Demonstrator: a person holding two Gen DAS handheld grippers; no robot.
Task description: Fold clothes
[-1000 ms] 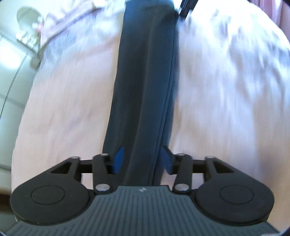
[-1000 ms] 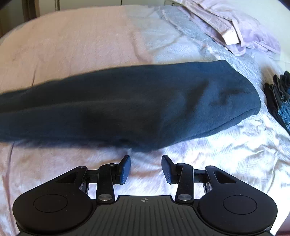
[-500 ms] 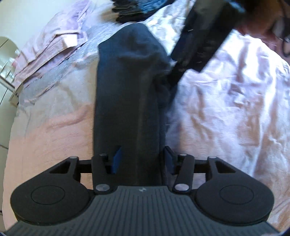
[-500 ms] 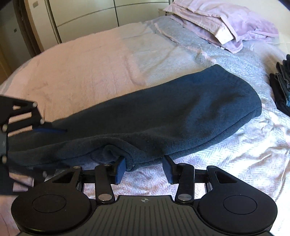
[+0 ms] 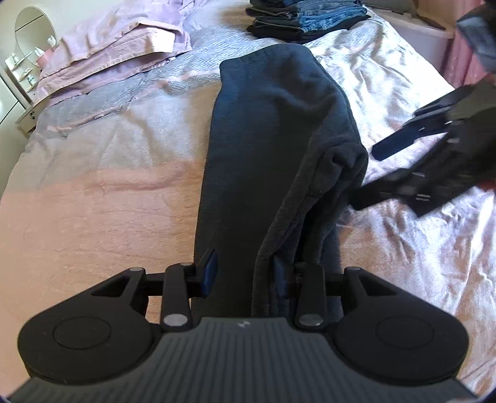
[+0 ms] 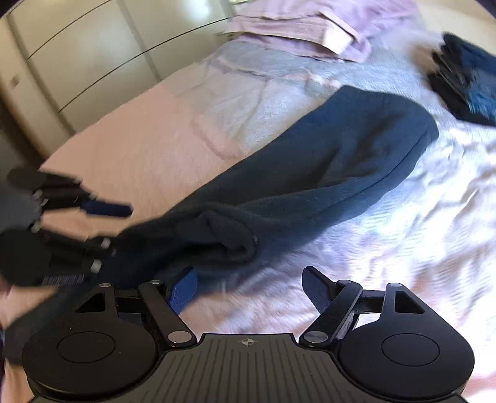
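Dark navy sweatpants run 6-to-12 from my left gripper, fingers closing on bunched fleece; right gripper fingers opening wide, empty.

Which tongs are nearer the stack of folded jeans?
Right. The right tongs sit at the dark garment's bunched middle, closer to the stack; the left tongs straddle its far end.

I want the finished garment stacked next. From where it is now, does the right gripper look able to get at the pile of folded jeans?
Probably yes: the right gripper is opening with nothing between its fingers, and only open bedspread separates it from the pile of folded jeans.
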